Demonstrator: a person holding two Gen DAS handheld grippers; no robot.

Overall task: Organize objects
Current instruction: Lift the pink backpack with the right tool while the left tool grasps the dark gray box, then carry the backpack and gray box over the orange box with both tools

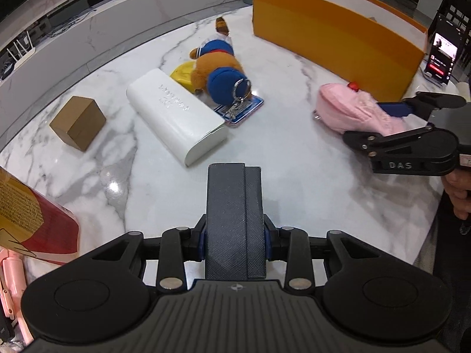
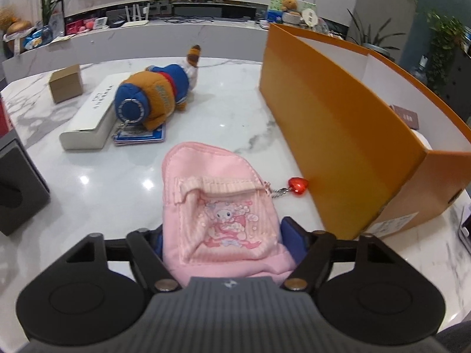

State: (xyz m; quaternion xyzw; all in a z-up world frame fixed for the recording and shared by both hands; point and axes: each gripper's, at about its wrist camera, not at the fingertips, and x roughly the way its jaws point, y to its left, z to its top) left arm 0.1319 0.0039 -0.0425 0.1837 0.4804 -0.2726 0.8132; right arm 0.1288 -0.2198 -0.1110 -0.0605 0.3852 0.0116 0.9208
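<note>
Pink fabric mini backpack (image 2: 219,206) lies on white marble table (image 2: 229,117), just beside orange cardboard box (image 2: 338,123). Right gripper (image 2: 222,232) straddles its lower end, fingers part-open; contact unclear. Left gripper (image 1: 234,173) closed, empty. Brown-blue plush toy (image 1: 219,67), white oblong case (image 1: 173,111) well apart.

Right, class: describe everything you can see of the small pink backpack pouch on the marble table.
The pink backpack pouch is soft fabric with a zipped, rounded top and a striped front pocket printed with a cartoon character. A red heart charm hangs from it on a short chain. It lies on the marble table beside the orange box; its lower end sits between the right gripper's fingers, which flank it.
</note>
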